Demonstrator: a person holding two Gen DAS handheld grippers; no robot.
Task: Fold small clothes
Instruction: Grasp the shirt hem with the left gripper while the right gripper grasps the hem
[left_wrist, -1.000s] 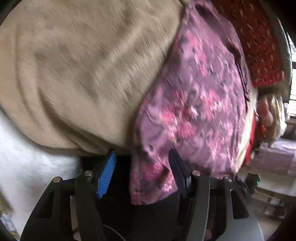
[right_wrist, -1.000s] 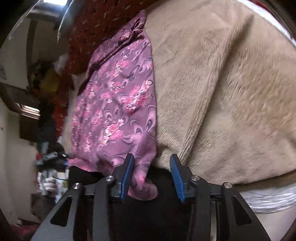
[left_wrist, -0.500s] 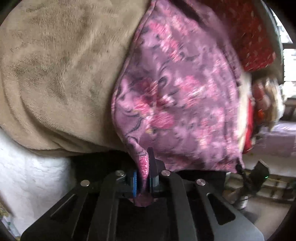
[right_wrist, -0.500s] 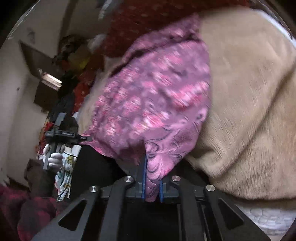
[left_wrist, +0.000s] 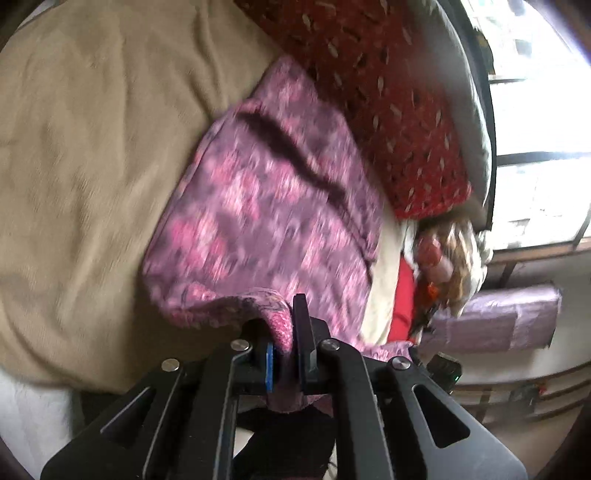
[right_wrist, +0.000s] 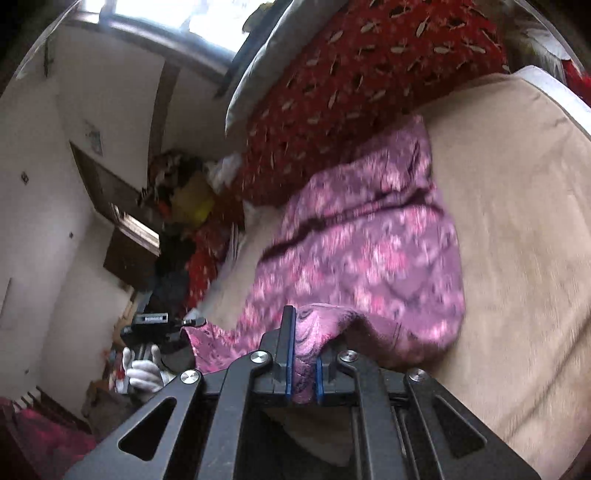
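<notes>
Beige blanket (left_wrist: 92, 155) around pinched garment (left_wrist: 266, 206)

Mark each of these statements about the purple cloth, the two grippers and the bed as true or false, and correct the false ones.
1. The left gripper is shut on the purple floral garment. True.
2. The right gripper is open and holds nothing. False: it is shut on an edge of the same garment.
3. The garment lies on a beige blanket. True.
4. The pillow behind the garment is plain blue. False: the red patterned pillow has pale leaf shapes.
5. The garment is already folded into a neat square. False: it is still spread out, with the near edge lifted.
</notes>
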